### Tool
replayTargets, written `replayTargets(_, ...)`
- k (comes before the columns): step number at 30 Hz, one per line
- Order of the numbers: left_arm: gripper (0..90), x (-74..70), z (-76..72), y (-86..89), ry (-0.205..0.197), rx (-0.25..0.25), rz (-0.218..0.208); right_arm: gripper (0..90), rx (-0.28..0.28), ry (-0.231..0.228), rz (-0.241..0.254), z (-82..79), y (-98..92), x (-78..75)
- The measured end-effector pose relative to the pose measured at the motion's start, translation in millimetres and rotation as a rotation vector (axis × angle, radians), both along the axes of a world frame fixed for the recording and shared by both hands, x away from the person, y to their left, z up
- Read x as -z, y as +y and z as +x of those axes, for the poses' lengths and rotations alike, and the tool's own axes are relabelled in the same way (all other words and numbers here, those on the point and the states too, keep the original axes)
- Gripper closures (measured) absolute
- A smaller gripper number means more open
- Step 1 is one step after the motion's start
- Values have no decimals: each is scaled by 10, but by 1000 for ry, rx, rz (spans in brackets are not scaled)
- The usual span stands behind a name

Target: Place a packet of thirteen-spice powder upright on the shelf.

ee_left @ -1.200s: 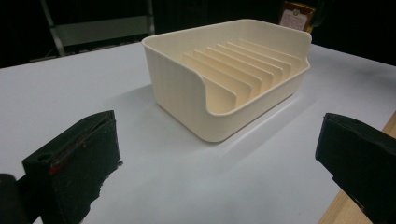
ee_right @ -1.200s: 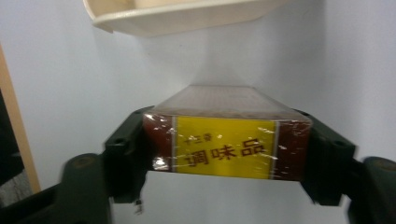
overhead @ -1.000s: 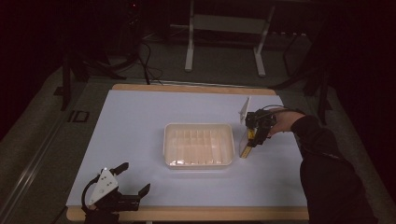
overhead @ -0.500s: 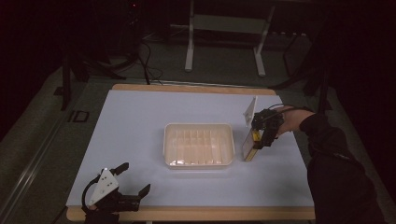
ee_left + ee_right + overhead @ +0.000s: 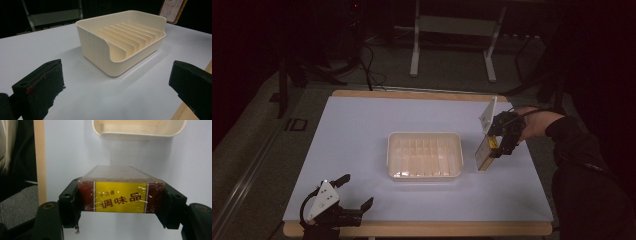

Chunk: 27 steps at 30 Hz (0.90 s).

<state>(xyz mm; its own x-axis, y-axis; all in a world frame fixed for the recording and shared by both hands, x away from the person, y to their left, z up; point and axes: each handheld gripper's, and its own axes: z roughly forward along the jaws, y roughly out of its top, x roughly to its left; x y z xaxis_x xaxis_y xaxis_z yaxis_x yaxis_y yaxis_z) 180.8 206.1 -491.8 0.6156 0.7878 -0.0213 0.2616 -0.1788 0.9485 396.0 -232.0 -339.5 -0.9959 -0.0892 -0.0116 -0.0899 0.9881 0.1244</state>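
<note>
Pickup is done: right gripper [image 5: 495, 146] has its 2 jaws clenched on the long sides of a flat rectangular box wrapped in clear film, dark red with a yellow end label [image 5: 120, 197]. In the high view the box hangs off the white table surface [image 5: 362, 130], tilted, just beside the right-hand wall of the cream plastic tray with upright divider ribs [image 5: 424, 154] and apart from it. Right gripper view confirms a square grip, both pads pressing the box sides, tray rim ahead of the box.

Left gripper [image 5: 343, 200] sits at the near-left table corner, jaws released and wide apart with nothing between them (left gripper view looks between them at the tray, well apart from it).

Tray slots look empty in the high view, all ribs visible in the left gripper view.

Left to do, my read: carry the box over the tray, line it up with 1 slot between ribs, lower it in on edge, let go. Roughly a third through.
</note>
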Motion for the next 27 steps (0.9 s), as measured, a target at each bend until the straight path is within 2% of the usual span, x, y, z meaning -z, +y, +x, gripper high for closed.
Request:
replayTargets(5, 0, -3, -1, 3, -3, 2, -2, 320, 4, -17, 14, -29, -6, -132)
replayTargets(14, 0, -6, -5, 1, -6, 4, -5, 320, -18, -14, 34, -89, 90, -286)
replayTargets(21, 0, -7, -5, 1, -7, 6, -4, 321, -61, -21, 69, -153, 248, -388)
replayTargets(27, 0, -9, -8, 2, -8, 10, -3, 321, -64, -25, 92, -173, 392, -448)
